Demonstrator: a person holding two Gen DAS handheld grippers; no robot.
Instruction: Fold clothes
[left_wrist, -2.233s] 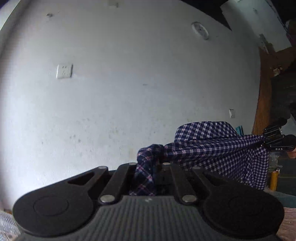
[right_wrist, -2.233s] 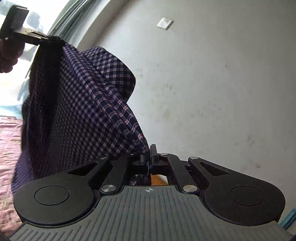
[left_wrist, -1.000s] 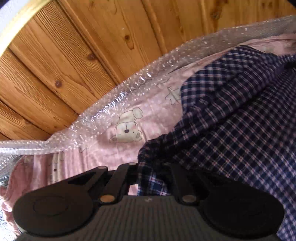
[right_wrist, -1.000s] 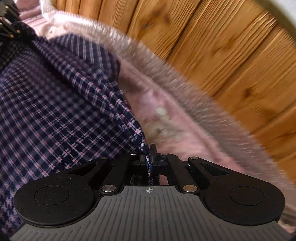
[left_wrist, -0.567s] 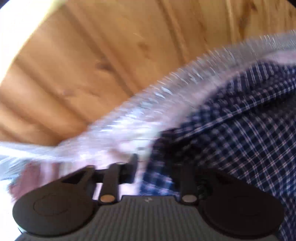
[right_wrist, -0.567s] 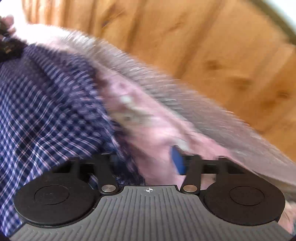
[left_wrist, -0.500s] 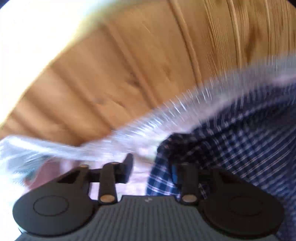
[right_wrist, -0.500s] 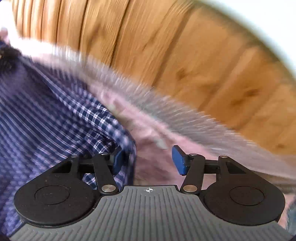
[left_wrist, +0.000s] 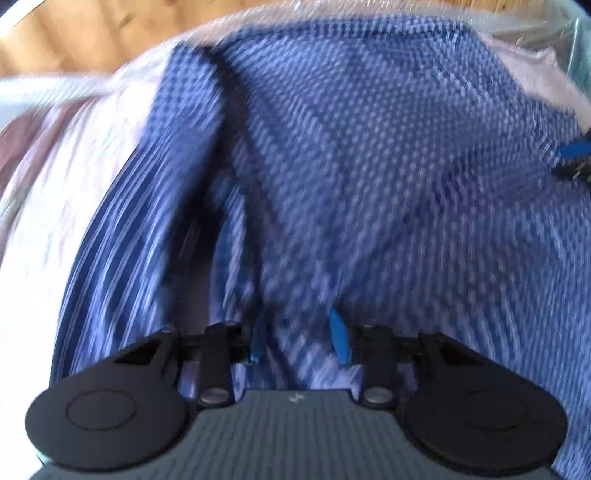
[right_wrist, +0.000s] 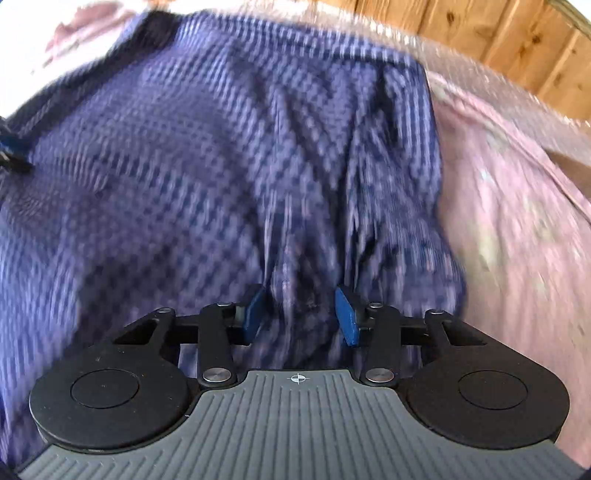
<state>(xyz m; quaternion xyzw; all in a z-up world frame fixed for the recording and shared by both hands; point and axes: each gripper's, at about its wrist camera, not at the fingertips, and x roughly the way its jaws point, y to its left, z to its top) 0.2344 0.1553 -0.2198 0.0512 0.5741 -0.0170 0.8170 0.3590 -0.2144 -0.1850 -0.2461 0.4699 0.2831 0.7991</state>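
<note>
Garment: navy checked shirt (right_wrist: 207, 155), spread on pink sheet (right_wrist: 509, 206).
Left gripper (left_wrist: 300, 341): jaws parted, closing slightly, gripping nothing.
Right gripper (right_wrist: 301, 314): likewise.
Writing: none legible; frames blurred.
Surround: bubble wrap (right_wrist: 480, 74), wood panelling (right_wrist: 498, 33).

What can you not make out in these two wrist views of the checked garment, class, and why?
- Checked garment: both views are motion-blurred, so its kind and folds are unclear.
- Its near edge: hidden behind the left gripper and the right gripper.
- Pink sheet: print smeared by blur.
</note>
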